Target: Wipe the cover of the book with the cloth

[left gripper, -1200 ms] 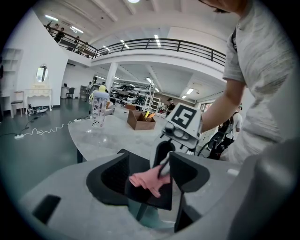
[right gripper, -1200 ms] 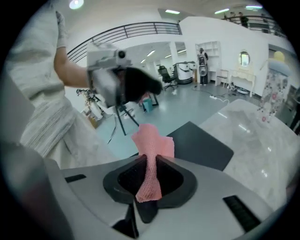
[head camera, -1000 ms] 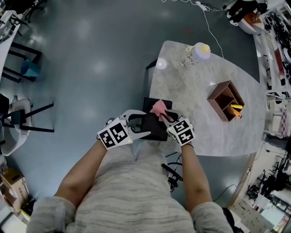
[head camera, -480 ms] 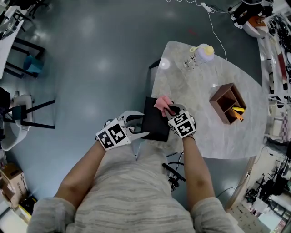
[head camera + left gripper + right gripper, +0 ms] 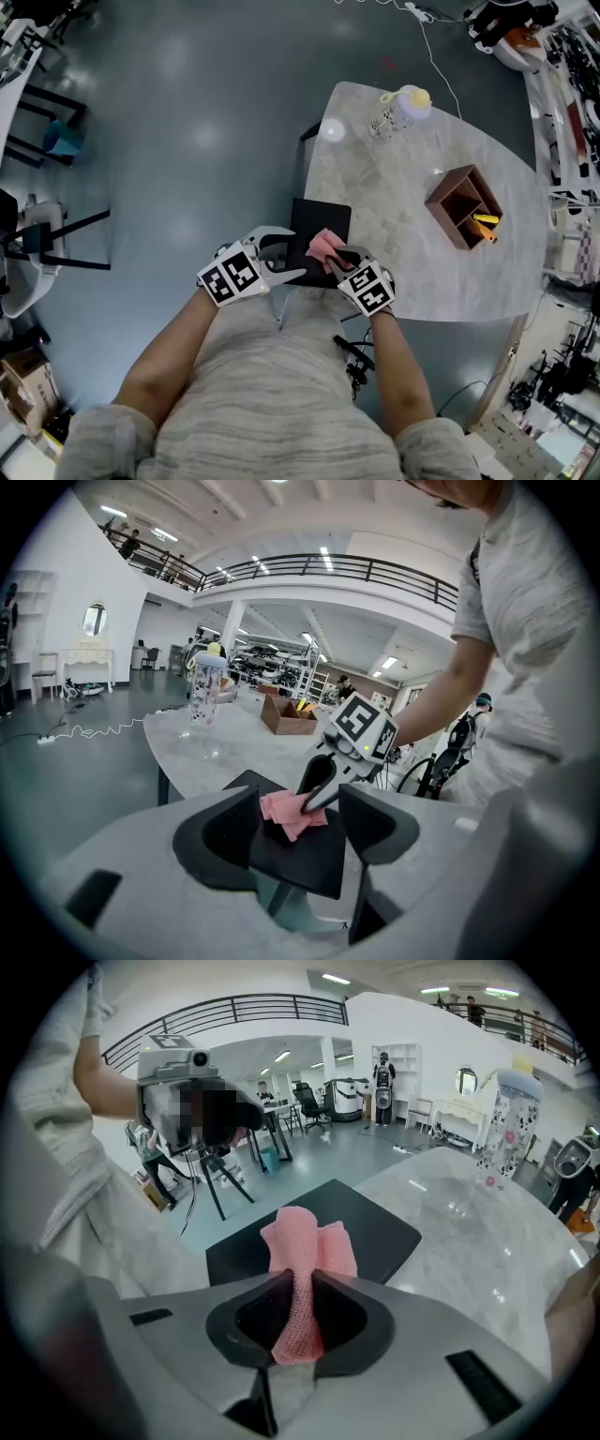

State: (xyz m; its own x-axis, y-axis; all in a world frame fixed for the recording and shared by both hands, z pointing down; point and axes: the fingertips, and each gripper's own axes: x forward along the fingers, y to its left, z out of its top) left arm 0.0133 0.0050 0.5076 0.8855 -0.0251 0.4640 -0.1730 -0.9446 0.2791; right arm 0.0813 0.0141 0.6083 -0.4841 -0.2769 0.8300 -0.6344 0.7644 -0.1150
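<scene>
You stand in a big open lab hall: a railed mezzanine [image 5: 319, 566] overhead, polished grey floor [image 5: 187, 112], office chairs [image 5: 307, 1102] beyond your marble worktop [image 5: 403, 197].

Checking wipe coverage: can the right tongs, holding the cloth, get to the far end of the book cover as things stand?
Probably yes. The right tongs hold the cloth on the book; the cover beyond it lies bare, with nothing on or over it.
</scene>
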